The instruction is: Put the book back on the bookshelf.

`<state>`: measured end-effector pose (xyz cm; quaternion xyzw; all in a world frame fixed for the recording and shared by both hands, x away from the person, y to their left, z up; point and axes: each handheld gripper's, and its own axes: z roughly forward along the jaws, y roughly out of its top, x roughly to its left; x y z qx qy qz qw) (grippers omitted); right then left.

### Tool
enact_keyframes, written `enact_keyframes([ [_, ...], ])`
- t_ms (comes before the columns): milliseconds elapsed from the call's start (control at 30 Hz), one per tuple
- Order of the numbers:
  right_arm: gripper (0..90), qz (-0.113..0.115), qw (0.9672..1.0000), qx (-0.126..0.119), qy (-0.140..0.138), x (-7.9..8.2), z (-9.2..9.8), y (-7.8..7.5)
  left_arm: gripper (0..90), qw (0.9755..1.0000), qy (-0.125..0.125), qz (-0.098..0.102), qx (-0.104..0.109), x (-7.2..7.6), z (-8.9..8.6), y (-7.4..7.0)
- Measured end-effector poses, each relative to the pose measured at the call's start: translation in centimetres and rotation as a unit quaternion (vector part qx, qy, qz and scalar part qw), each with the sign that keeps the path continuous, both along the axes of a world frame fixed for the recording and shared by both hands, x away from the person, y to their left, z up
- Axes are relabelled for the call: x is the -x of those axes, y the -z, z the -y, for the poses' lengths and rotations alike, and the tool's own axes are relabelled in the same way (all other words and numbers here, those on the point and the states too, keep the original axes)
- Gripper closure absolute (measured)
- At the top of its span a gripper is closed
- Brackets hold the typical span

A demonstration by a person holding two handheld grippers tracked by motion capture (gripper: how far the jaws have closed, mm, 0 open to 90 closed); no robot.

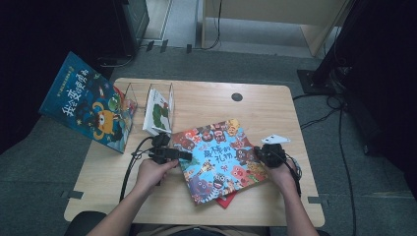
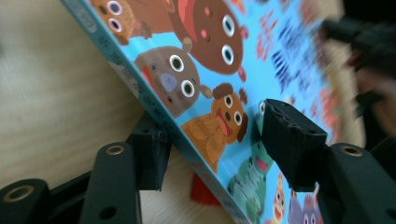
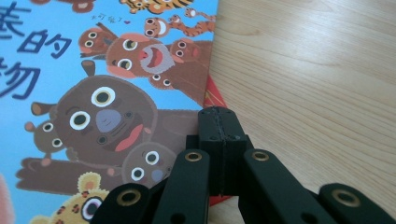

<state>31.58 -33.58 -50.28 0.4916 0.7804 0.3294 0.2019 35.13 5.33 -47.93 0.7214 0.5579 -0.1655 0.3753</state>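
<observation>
A colourful picture book (image 1: pixel 216 157) with cartoon animals on a blue cover lies mid-table on a red book (image 1: pixel 226 200). My left gripper (image 1: pixel 186 155) is at its left edge. In the left gripper view the book (image 2: pixel 210 56) runs slantwise between the wide-apart jaws of the left gripper (image 2: pixel 215 140), one jaw under the spine edge and one over the cover, with the red book (image 2: pixel 201 192) below. My right gripper (image 1: pixel 259 153) is at the right edge. In the right gripper view the right gripper (image 3: pixel 218 116) is shut, tips at the cover's (image 3: pixel 107 93) edge above the red book (image 3: pixel 214 95).
A dark blue picture book (image 1: pixel 88 103) overhangs the table's left edge. A clear book stand (image 1: pixel 140 96) at the back left holds a white and green book (image 1: pixel 160 110). The wooden table (image 1: pixel 275 113) has a round cable hole (image 1: pixel 237 97). Cables trail from both grippers.
</observation>
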Motion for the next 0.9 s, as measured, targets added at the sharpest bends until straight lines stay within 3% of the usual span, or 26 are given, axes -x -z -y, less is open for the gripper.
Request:
enact_keyframes([
  [167,90.0,0.003,0.9999,-0.005,-0.015,0.0,-0.4,0.1,50.3,0.9998,-0.007,0.006,0.015,-0.2,-0.8,-0.6],
  [433,90.0,-0.001,0.9998,-0.015,-0.013,0.0,-0.5,0.1,51.1,0.9997,0.004,0.017,0.014,-0.2,-0.9,-1.4],
  [900,90.0,-0.003,0.9998,-0.019,-0.009,0.0,-0.6,0.1,51.7,0.9997,0.009,0.013,0.019,-0.3,-1.0,-1.4],
])
